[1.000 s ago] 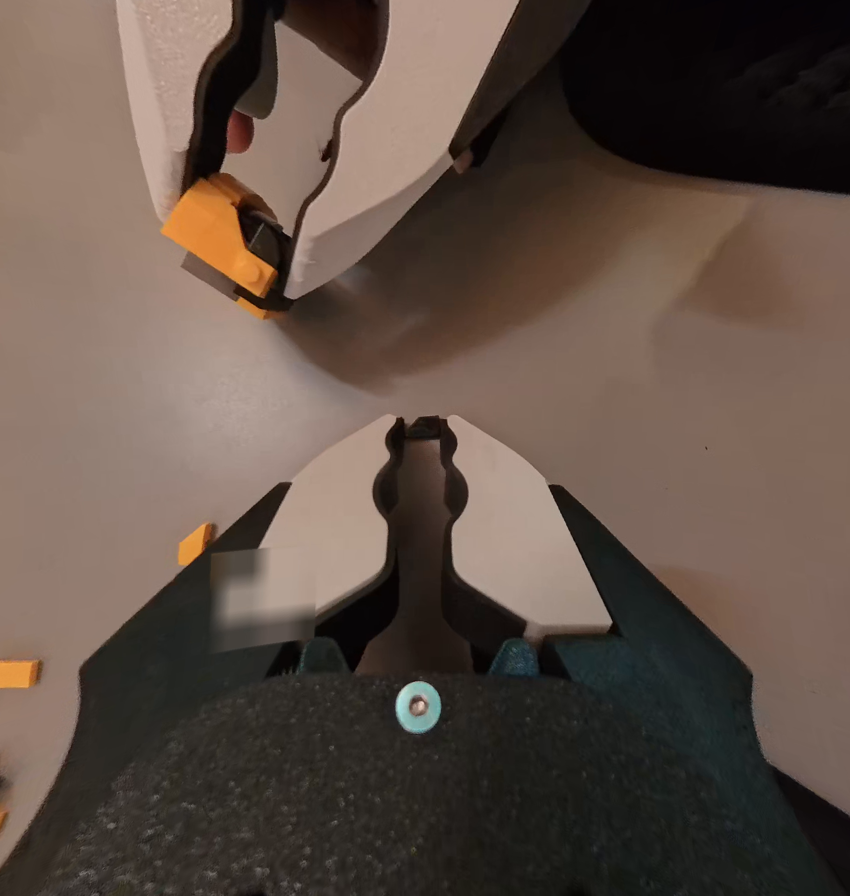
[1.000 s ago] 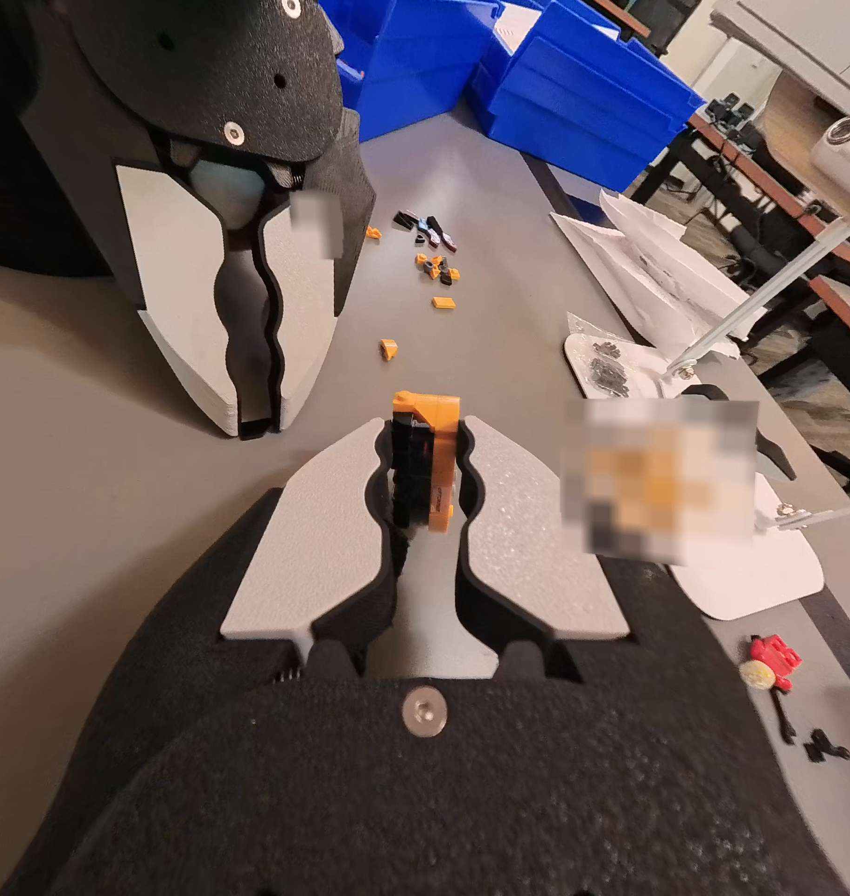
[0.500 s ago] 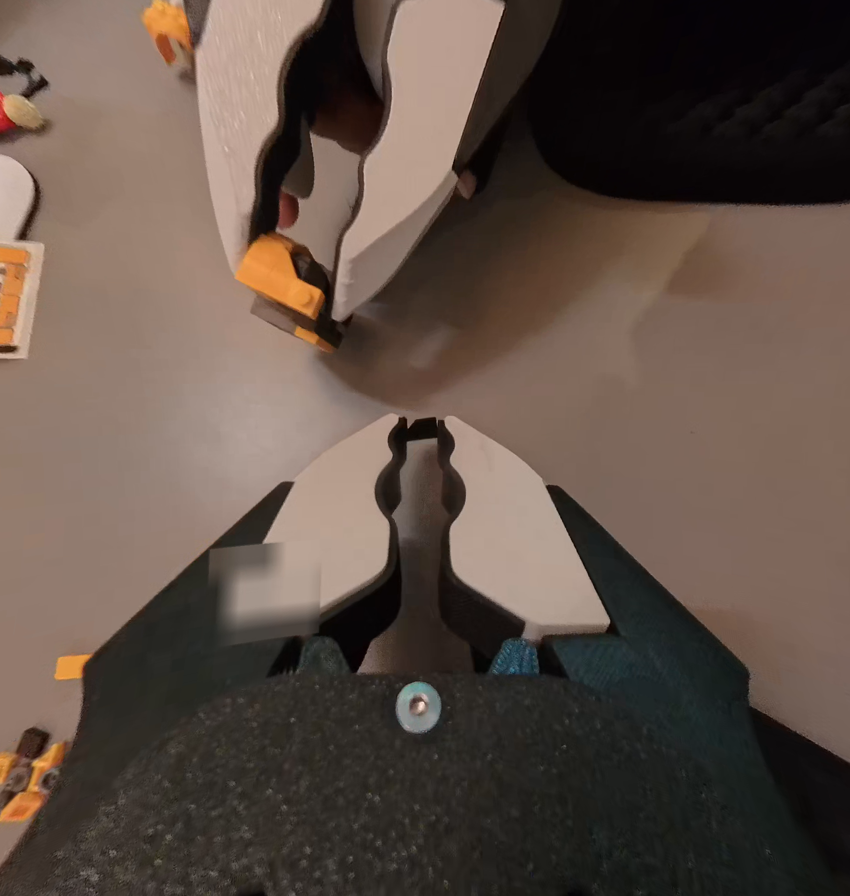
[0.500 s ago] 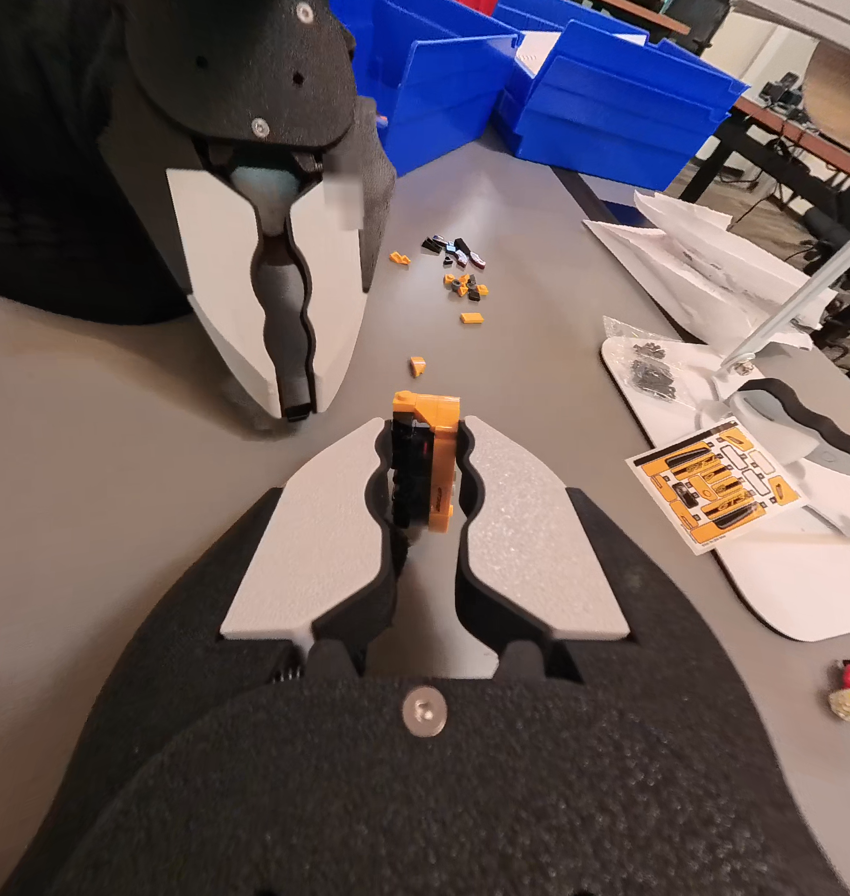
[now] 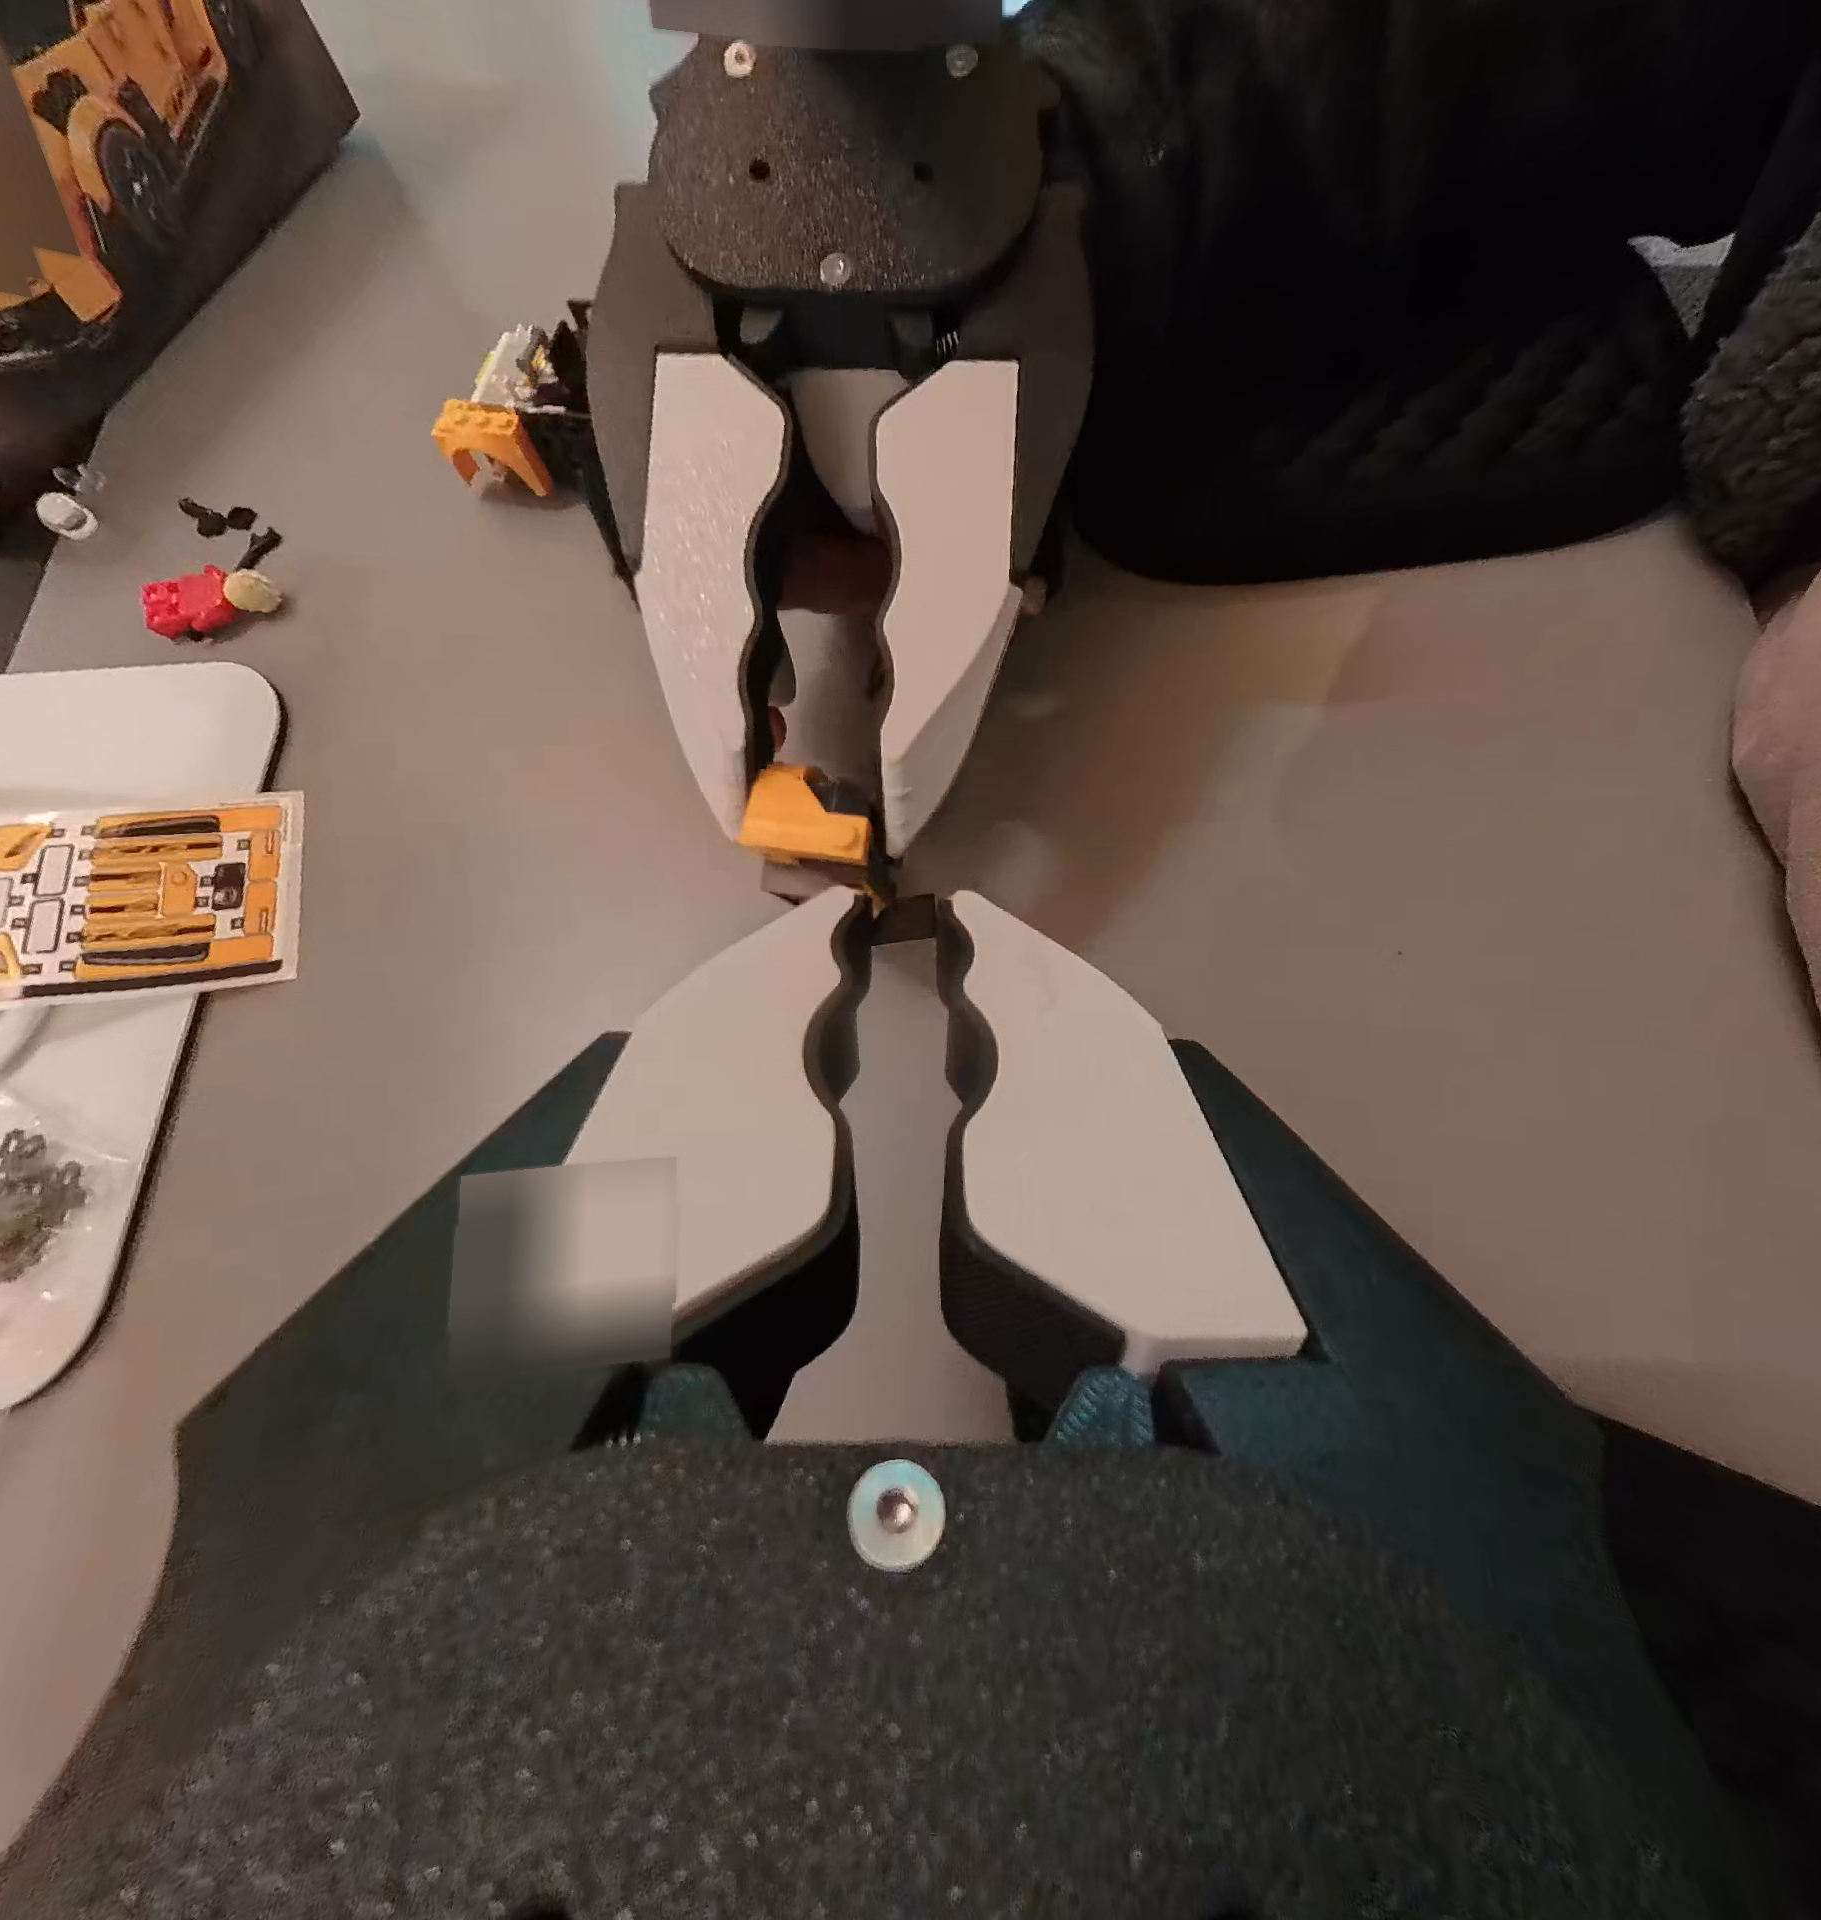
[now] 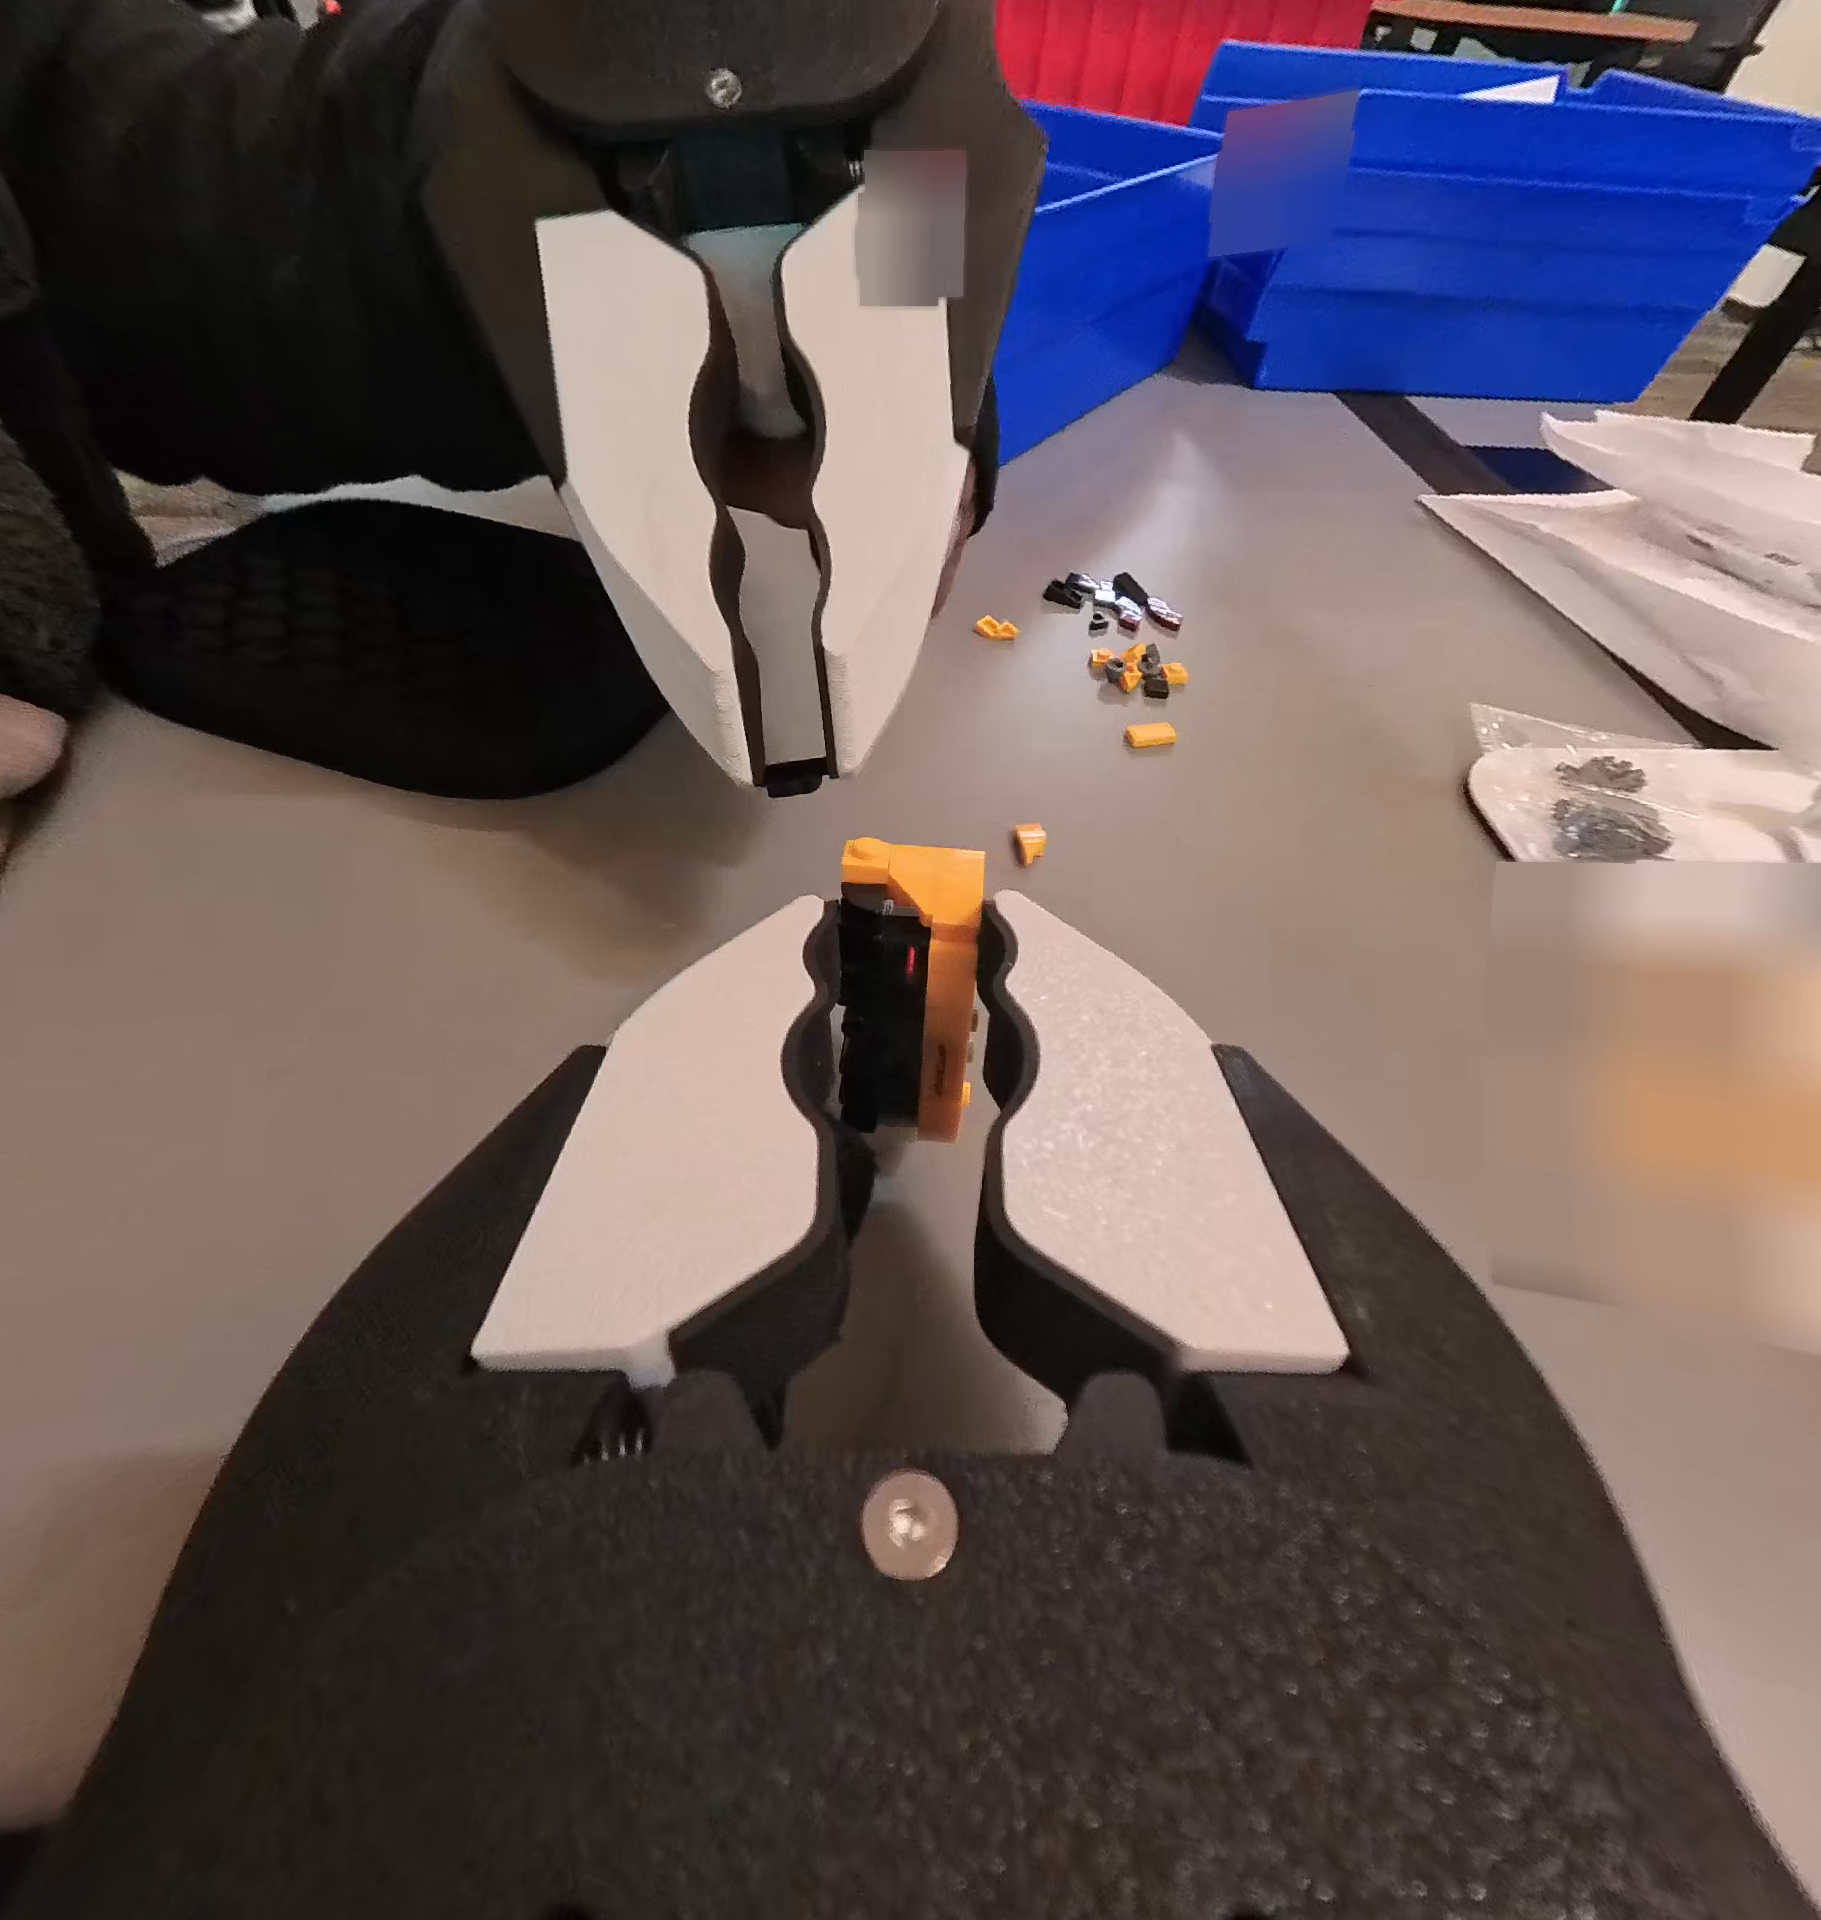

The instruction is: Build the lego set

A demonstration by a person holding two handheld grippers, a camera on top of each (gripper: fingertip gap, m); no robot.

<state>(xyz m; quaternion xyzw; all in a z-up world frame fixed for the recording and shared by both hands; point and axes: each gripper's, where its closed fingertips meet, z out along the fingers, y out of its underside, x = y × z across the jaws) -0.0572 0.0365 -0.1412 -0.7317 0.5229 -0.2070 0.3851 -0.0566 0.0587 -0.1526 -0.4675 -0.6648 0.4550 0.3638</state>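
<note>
The right gripper clamps the orange-and-black lego assembly above the desk, presenting its end. Facing it nose to nose, the left gripper pinches a small dark piece, seemingly ready to press on.

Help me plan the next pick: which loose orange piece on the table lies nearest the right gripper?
The lone orange wedge just right of the held assembly; the flat orange tile lies farther off.

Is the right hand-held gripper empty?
No, the right hand-held gripper is clamped on an orange and black lego assembly held between its fingers.
</note>
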